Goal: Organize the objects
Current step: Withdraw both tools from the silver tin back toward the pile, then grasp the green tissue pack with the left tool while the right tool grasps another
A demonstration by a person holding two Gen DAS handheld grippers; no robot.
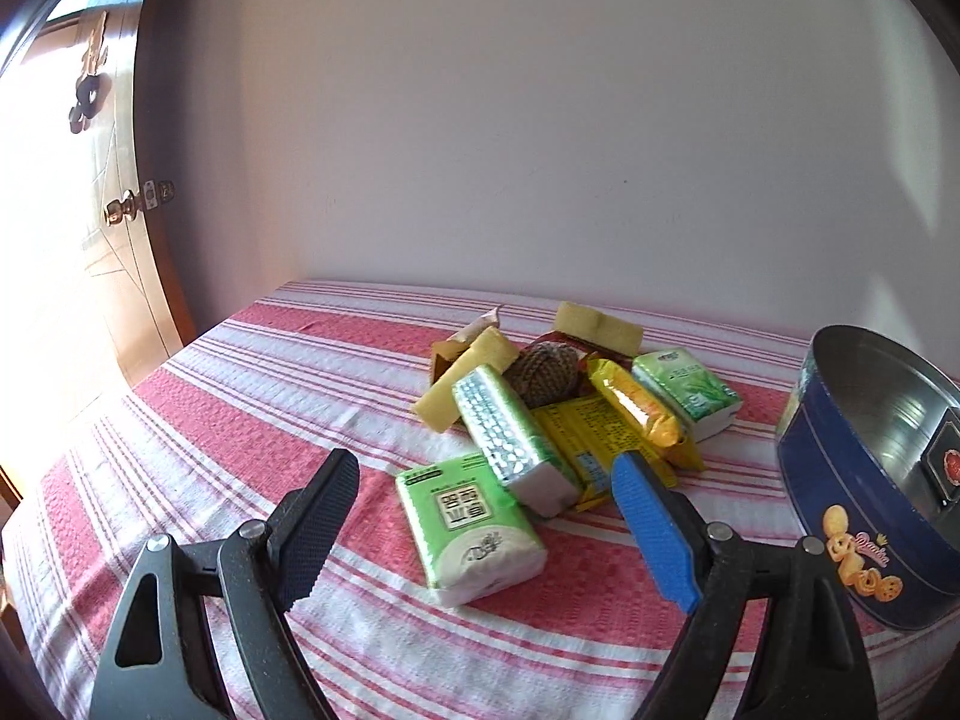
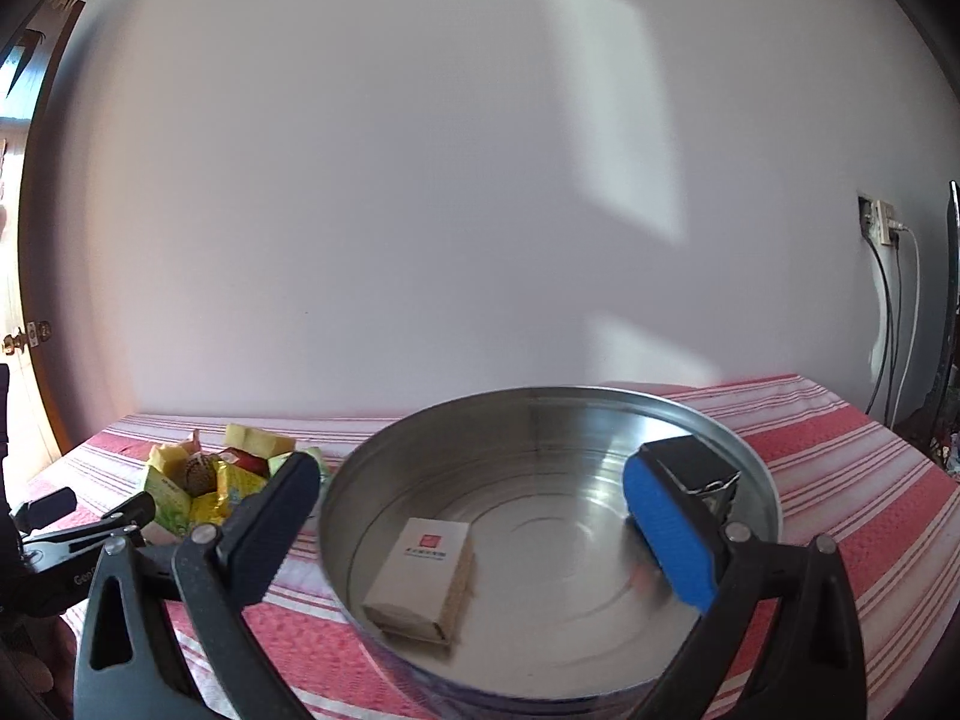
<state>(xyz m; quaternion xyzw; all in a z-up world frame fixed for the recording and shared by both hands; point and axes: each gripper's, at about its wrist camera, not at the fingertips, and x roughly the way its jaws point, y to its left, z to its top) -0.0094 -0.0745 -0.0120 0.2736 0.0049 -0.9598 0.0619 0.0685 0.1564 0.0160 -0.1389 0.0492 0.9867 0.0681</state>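
The left gripper [image 1: 480,516] is spread wide, with nothing between its fingers. One finger wears a black ribbed pad [image 1: 315,531] on the gripper's left side, the other a blue pad [image 1: 657,531] on its right; both angle outward from their black hinged arms. It hovers, tilted forward and downward.

The right gripper [image 2: 474,531] is likewise spread wide and grips nothing. Its black-padded finger [image 2: 267,531] sits to its left, the blue-padded finger [image 2: 672,534] to its right. In the right wrist view, the left gripper's black frame [image 2: 66,531] shows off to the right gripper's left, at about the same height.
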